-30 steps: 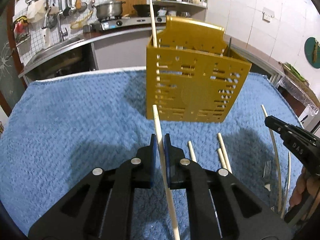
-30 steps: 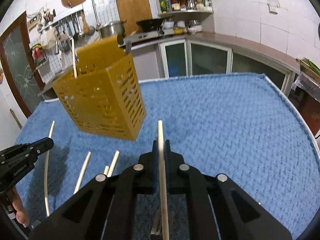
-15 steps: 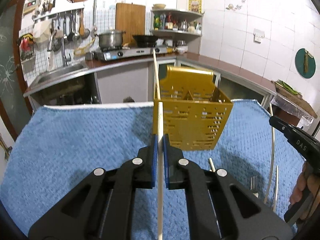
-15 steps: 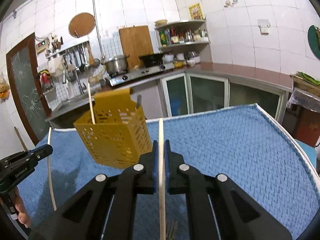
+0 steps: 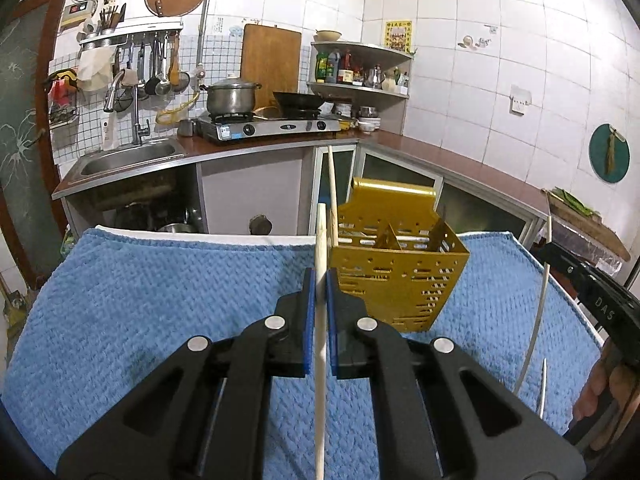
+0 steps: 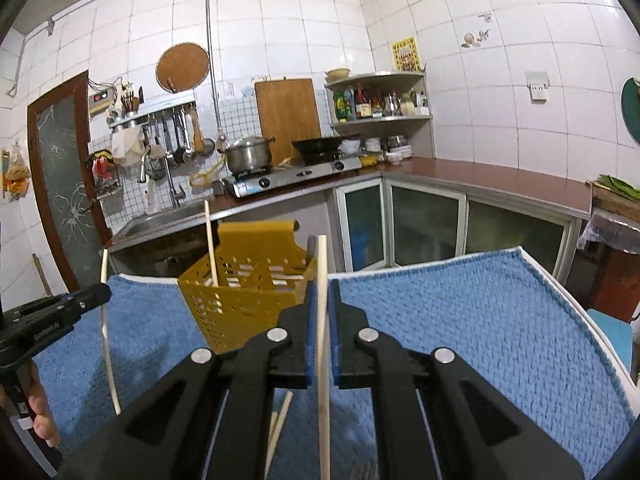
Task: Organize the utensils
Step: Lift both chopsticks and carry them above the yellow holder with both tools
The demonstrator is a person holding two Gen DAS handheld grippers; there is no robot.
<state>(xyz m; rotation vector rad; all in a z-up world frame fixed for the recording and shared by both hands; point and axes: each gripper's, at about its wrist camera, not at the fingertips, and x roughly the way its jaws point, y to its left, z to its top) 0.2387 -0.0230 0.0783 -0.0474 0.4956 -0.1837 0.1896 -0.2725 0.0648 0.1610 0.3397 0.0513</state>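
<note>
Black plastic jaws of the left gripper [image 5: 319,296] are clamped on a pale wooden chopstick [image 5: 320,320], which stands nearly upright between the blue pads and pokes out above them. Seen from the right wrist, the right gripper [image 6: 322,308] is clenched in the same way on a second chopstick [image 6: 322,340], also held almost vertical, its tip rising above the fingers. Each gripper shows at the edge of the other's view with its stick standing up from it, and part of a hand [image 6: 40,412] can be seen below the left one. Under both lies a blue knitted cloth [image 5: 160,300] covering the table, and a few loose chopsticks [image 6: 280,420] rest on it just below the right gripper. Beyond the fingertips, toward the far edge of the cloth, stands a yellow slotted utensil holder [image 5: 400,280] with inner dividers; one chopstick [image 5: 332,184] already leans upright in its left compartment, and something dark sticks up at its right corner, too small to identify. Farther back runs a kitchen counter with a steel sink [image 5: 124,160] on the left, a gas stove [image 5: 268,124] carrying a lidded steel pot [image 5: 231,96] and a black wok [image 5: 299,100], a wooden cutting board [image 5: 272,64] propped against the tiled wall, and a corner shelf [image 5: 360,68] of bottles.
</note>
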